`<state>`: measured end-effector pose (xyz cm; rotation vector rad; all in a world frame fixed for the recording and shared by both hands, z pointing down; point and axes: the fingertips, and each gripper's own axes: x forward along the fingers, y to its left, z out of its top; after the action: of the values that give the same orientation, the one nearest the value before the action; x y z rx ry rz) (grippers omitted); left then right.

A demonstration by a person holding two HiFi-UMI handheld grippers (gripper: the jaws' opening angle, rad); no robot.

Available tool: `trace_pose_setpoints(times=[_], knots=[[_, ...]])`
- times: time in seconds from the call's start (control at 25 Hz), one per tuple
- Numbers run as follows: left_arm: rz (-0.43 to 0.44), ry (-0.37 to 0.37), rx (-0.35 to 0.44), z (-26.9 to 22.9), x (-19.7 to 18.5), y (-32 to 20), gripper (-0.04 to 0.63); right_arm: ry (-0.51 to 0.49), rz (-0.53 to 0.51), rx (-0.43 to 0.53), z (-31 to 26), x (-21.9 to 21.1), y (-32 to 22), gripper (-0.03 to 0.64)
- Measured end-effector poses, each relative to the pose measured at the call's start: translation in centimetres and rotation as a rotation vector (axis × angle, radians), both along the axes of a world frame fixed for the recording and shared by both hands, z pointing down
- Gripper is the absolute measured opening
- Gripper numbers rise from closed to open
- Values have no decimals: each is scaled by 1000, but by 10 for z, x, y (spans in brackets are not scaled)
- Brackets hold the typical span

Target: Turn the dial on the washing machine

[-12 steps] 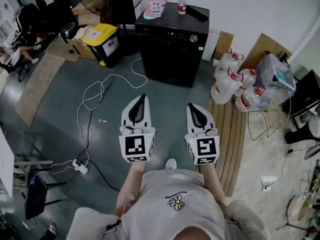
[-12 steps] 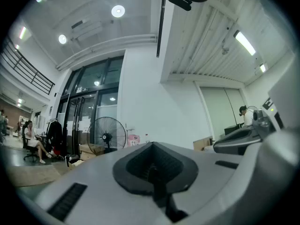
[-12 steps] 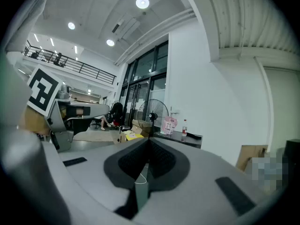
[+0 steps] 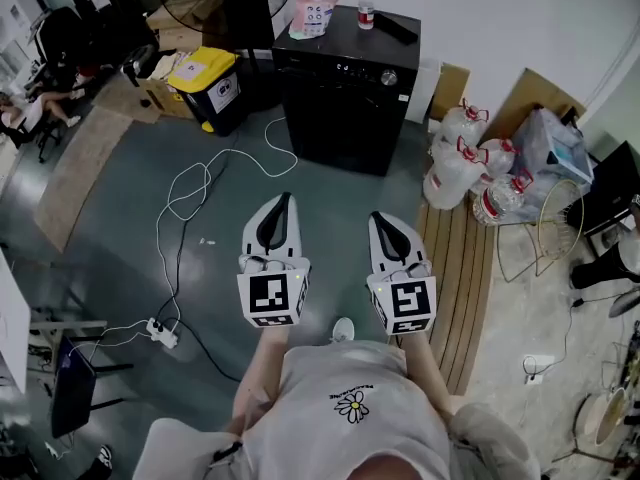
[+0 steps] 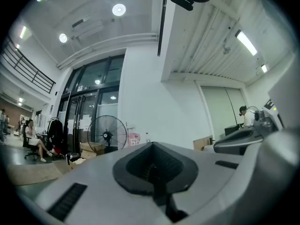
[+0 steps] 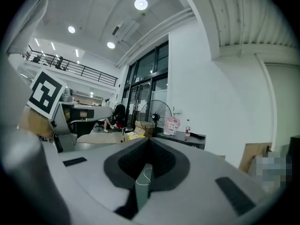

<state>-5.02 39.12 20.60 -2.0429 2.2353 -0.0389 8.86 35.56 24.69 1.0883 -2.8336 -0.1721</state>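
The black washing machine (image 4: pixel 345 103) stands against the far wall, with its round silver dial (image 4: pixel 388 77) at the right of the control strip. My left gripper (image 4: pixel 285 198) and right gripper (image 4: pixel 377 217) are held side by side over the floor, well short of the machine and pointing toward it. Both are shut with nothing between the jaws. In the left gripper view the left gripper (image 5: pixel 151 146) has its dark pads pressed together. In the right gripper view the right gripper (image 6: pixel 149 142) is shut too, and the machine's top (image 6: pixel 180 137) shows far beyond it.
A pink pack (image 4: pixel 315 10), a bottle (image 4: pixel 364 6) and a dark flat object (image 4: pixel 394 28) lie on the machine. A yellow-lidded bin (image 4: pixel 205 86) stands left of it; water jugs (image 4: pixel 460 153) and wooden planks (image 4: pixel 465 268) are on the right. A white cable (image 4: pixel 190 193) and power strip (image 4: pixel 160 331) lie on the floor.
Both grippers stay shut and nearly in place. The right one has shifted slightly to the left.
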Motion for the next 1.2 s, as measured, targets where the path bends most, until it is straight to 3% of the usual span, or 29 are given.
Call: trace_pose_setpoints(times=[0.6,1.2], knots=[[-26,22,2,12,-1,-6,-2,36,-5,-11,18,4,-7,3],[32,33,56,2,-23,-119,-2,31,44,25,8,-7,-102,3]])
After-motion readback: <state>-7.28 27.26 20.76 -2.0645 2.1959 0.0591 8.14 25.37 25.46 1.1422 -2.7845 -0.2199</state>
